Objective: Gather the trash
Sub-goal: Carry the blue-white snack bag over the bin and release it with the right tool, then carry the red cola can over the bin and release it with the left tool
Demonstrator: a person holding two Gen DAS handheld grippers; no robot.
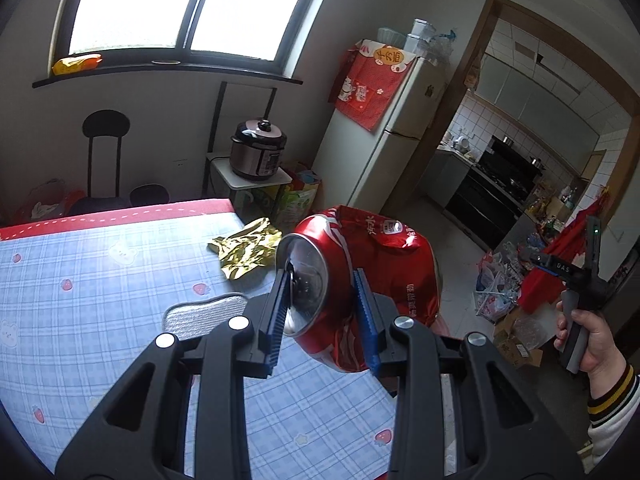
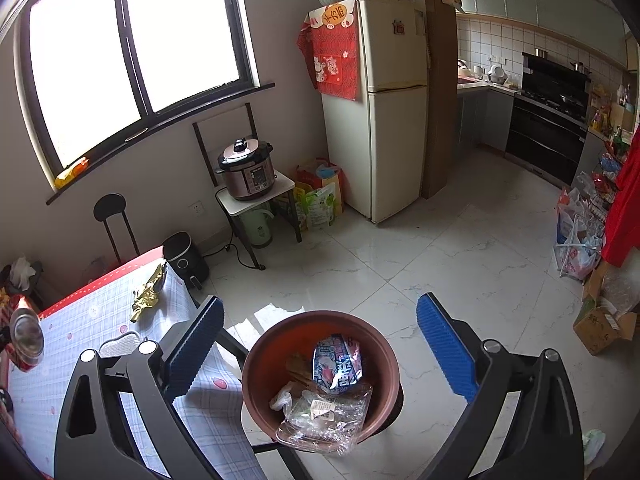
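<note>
A: What is the largest surface in view?

B: The table with the pale blue checked, strawberry-printed cloth point(image 1: 100, 280), red-bordered at its far edge. It fills the left of my left wrist view and the lower left of my right wrist view.

A: And beside it?

B: A round reddish-brown plastic bin point(image 2: 256, 364) stands on the white tiled floor point(image 2: 460, 264), just off the table's edge. Inside lie a blue-and-white printed wrapper point(image 2: 338, 364) and crumpled clear plastic packaging point(image 2: 328, 416).

A: What does your left gripper point(image 1: 322, 302) hold?

B: A crushed red aluminium drinks can point(image 1: 316, 284), its silver end facing my camera. My jaws stand narrowly apart, the blue ribbed pads pressed on either side of it, above the table's near corner. A red snack bag point(image 1: 400, 264) shows directly behind the can; whether they touch I cannot tell.

A: And your right gripper point(image 2: 320, 344)?

B: Wide open and empty, above the bin, gripped by a hand point(image 1: 588, 340) in a striped cuff.

A: Anything left on the table?

B: A crumpled gold foil wrapper point(image 1: 244, 250), near the far corner.
</note>
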